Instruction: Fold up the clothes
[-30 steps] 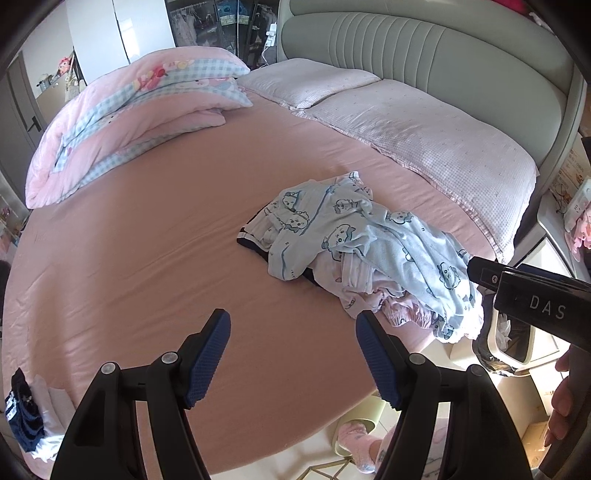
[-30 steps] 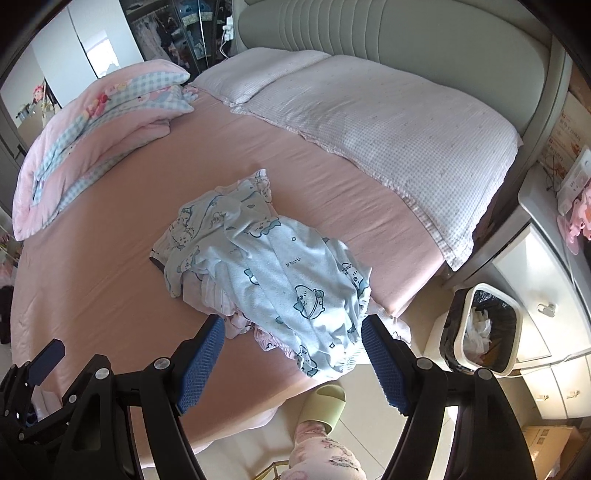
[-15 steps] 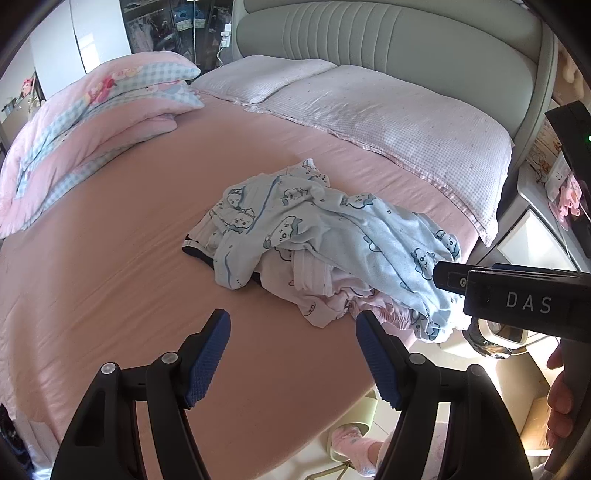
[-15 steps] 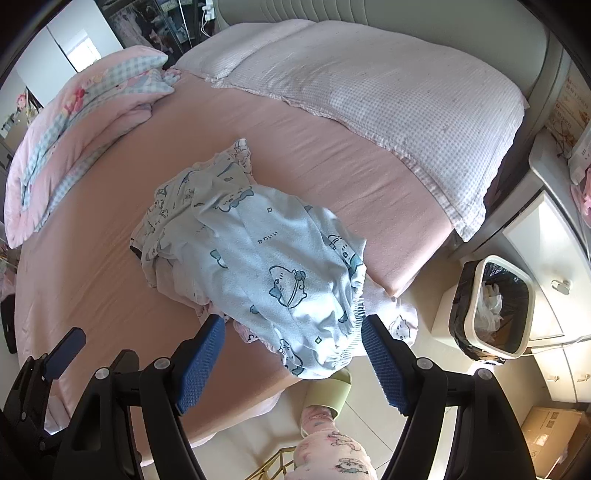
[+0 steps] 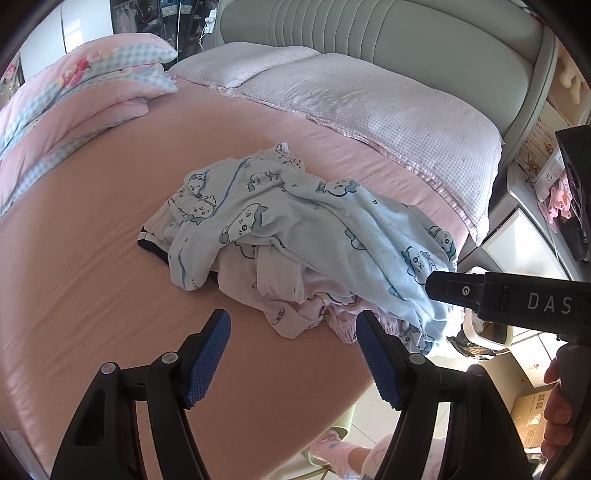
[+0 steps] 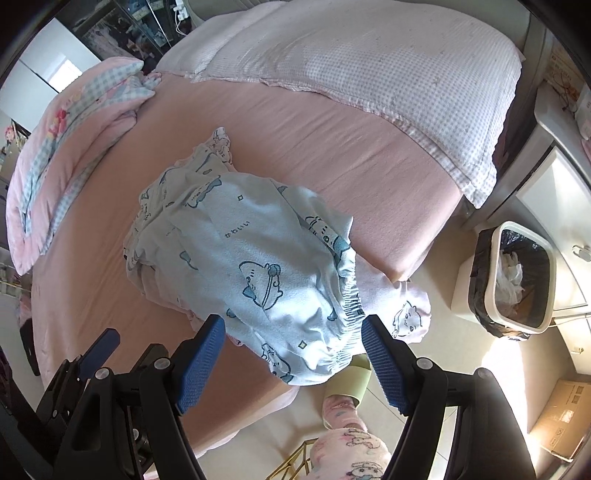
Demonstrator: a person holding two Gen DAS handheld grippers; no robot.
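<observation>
A crumpled heap of clothes lies near the bed's front right edge. On top is a light blue cartoon-print garment (image 5: pixel 295 221) (image 6: pixel 258 266) whose elastic hem hangs over the edge. Pale pink pieces (image 5: pixel 280 295) and a dark-trimmed piece (image 5: pixel 151 249) lie under it. My left gripper (image 5: pixel 293 350) is open just in front of the pink pieces, holding nothing. My right gripper (image 6: pixel 293 360) is open above the blue garment's hem, its blue pads on either side of the cloth and apart from it. The right gripper's black body (image 5: pixel 517 299) shows at the right of the left wrist view.
Pink sheet (image 5: pixel 92 295), two checked pillows (image 5: pixel 369 103) by a padded headboard (image 5: pixel 369 33), folded pink quilt (image 5: pixel 74 96) at back left. Beside the bed stand a white bin (image 6: pixel 513 280) with a black liner, a white nightstand (image 6: pixel 554 192) and a cardboard box (image 6: pixel 561 413). A person's slippered foot (image 6: pixel 351 384) is on the floor.
Both grippers have moved closer to the heap, which now looks larger. The right gripper has dropped toward the blue garment's hanging hem. Both stay open; the clothes have not moved.
</observation>
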